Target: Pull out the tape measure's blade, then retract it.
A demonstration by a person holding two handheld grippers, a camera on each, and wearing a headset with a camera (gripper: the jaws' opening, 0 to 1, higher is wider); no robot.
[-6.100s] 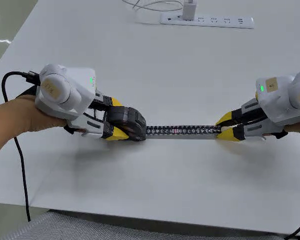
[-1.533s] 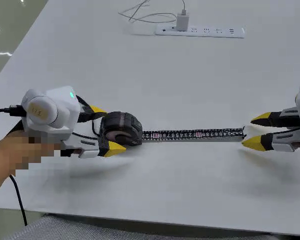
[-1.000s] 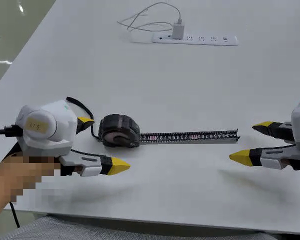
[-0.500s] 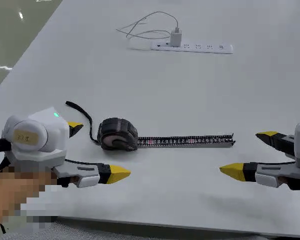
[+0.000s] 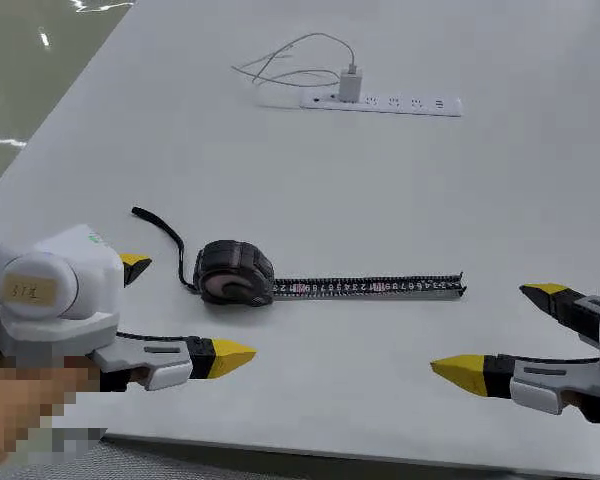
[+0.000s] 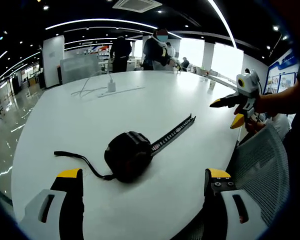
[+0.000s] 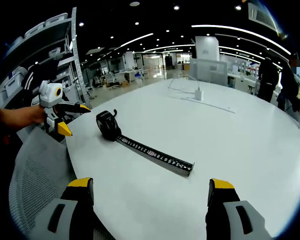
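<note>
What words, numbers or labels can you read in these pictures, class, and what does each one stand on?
Nothing reads clearly enough to quote.
Tape measure blade: a printed row of scale numerals, too small to read.
Sticker on the left gripper: handwritten marks, too blurred to read.
Power strip: no legible marking.

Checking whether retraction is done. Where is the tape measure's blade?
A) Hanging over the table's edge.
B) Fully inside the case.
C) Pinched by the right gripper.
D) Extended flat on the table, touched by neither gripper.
D: the blade lies stretched out of the case on the table, with the open left gripper and open right gripper both apart from it.
</note>
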